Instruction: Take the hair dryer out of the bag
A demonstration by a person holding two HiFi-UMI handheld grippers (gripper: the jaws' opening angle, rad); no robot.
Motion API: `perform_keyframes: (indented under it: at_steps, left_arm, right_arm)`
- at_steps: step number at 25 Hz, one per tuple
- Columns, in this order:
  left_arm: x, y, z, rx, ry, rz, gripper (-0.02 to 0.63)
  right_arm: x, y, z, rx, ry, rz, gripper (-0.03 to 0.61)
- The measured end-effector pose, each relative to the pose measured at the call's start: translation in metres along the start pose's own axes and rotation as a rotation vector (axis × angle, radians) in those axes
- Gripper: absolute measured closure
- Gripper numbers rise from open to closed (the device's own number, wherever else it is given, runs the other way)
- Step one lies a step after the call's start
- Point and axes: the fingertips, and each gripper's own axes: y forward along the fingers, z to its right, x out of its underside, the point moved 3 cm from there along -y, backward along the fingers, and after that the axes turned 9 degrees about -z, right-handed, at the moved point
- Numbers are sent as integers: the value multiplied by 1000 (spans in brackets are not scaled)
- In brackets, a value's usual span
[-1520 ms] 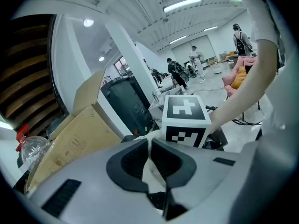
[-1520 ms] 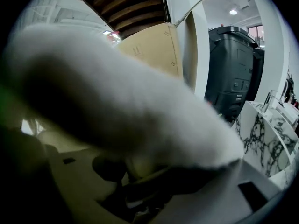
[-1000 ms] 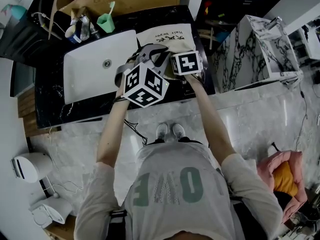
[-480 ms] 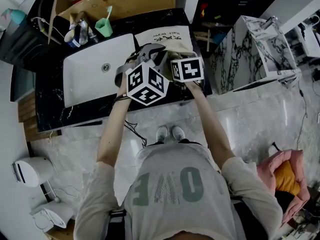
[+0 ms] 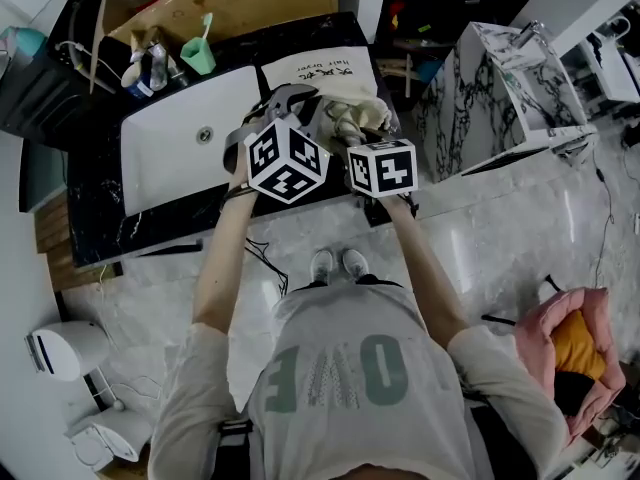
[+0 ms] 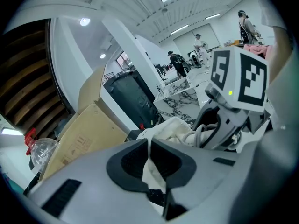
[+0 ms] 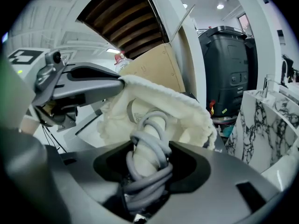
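1. while the left gripper [image 6: 150, 158] is clenched on a fold of the cream bag [image 6: 174, 126], its own view shows the cloth pinched tight between the two dark pads. more of the bag bunches up just beyond, and the gripper's grey body cuts off everything below the fold.
2. right gripper view: the right gripper [image 7: 148, 169] grasps the hair dryer [image 7: 141, 160] by its handle, which is wound round with grey cord [image 7: 145, 188]. the handle's long axis runs from the jaws up and away into the bag's open mouth, butt end toward the camera. the head sits inside the cloth, with only a pale curved patch and a label showing. the handle's lowest part is lost between the jaws. the left gripper's tip holds the bag's rim at upper left.
3. head view: both grippers meet over the bag, which lies on the black counter [image 5: 100, 218] just right of the white sink [image 5: 165, 163], printed end away from the person. the marker cubes hide both sets of jaws, and the dryer is only a pale tangle at the bag's near end, too small to read.
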Motion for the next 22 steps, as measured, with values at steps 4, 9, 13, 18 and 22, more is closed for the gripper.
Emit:
perform_keyframes:
  at_steps: [4,9,13,18,22]
  left_arm:
    - [2,0,6,5,-23,6,568]
    - [11,1,14,13,-42,-12,568]
    - [12,-1,20,29,-60,-12,568]
    - [17,-2,28,54,-104,-14,568]
    - [20,-1,31,61,-114,-21,568]
  right_arm:
    - [25,-20,-3,2,-6,2,328]
    - [58,-38,-9,8,-16,1,328]
    - [74,-53,-13,10,-17,15,328]
    - [81,-64,-11,20,-2,35,328]
    - [81,-74,-6,43,1,56,328]
